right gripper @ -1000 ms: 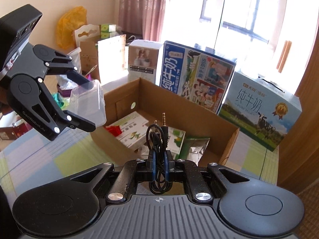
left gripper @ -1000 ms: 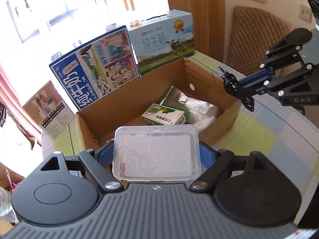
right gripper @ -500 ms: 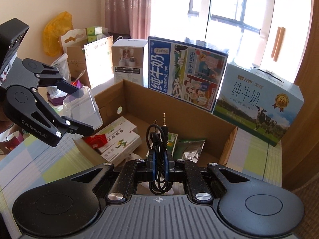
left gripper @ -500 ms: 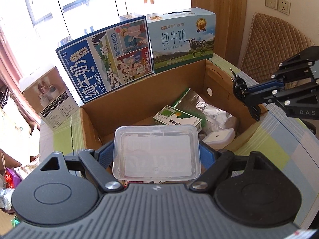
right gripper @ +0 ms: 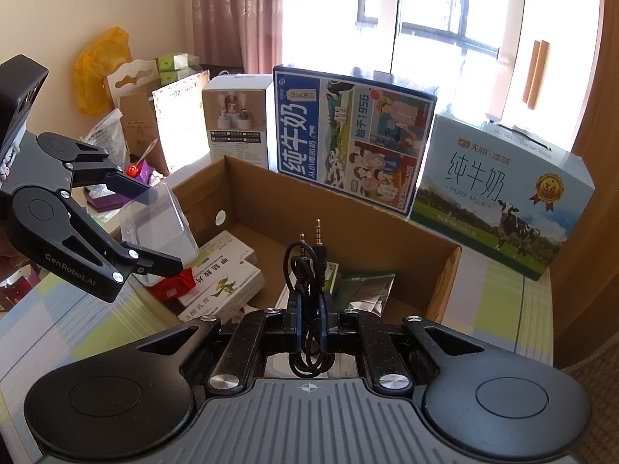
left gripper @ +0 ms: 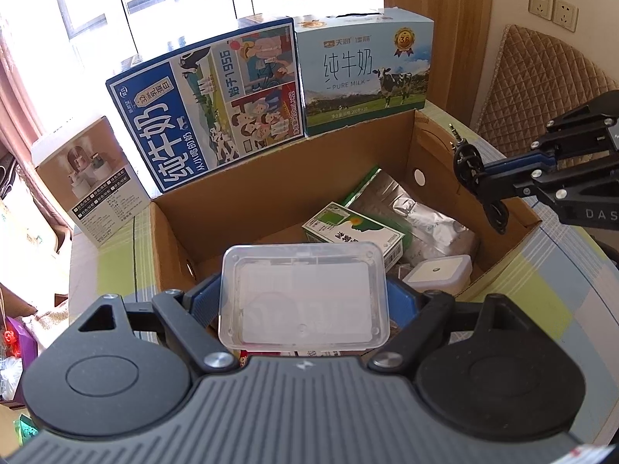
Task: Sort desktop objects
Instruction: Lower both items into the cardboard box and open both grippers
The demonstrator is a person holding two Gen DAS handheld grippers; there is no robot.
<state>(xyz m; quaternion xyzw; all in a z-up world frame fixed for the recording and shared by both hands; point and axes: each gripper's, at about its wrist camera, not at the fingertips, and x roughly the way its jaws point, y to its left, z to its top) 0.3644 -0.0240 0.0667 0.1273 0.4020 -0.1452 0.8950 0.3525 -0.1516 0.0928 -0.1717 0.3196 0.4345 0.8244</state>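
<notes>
Left wrist view: our left gripper [left gripper: 303,301] is clamped on a clear plastic box [left gripper: 303,295], centre-bottom of frame, its fingers spread about the box's width. It hangs over the near edge of the open cardboard box [left gripper: 429,143] at mid-frame. Inside we count one green-and-white carton [left gripper: 354,232], one silver foil pouch [left gripper: 421,216] and one white square gadget [left gripper: 439,272]. At right, the right gripper [left gripper: 481,189] pinches a black audio cable [left gripper: 466,154] above the box's right wall.

We judge the step to be drop-off: both items are carried and poised over the box. The next move calls for lowering each past the rim onto a free patch, then opening the fingers. The cable is limp and may snag on the fingers.

Right wrist view: the right gripper is nearly closed on the coiled cable at centre-bottom, with two plugs [right gripper: 318,228] sticking up. The left gripper is at left of frame, holding the clear box above the cardboard box's left corner. Two flat medicine boxes [right gripper: 222,278] show inside, lower left, with a red packet [right gripper: 170,288] beside them.

Behind the box, across the upper frame, stand two milk cartons, blue [right gripper: 352,139] and pale [right gripper: 499,193], and one small white box [right gripper: 236,116].
</notes>
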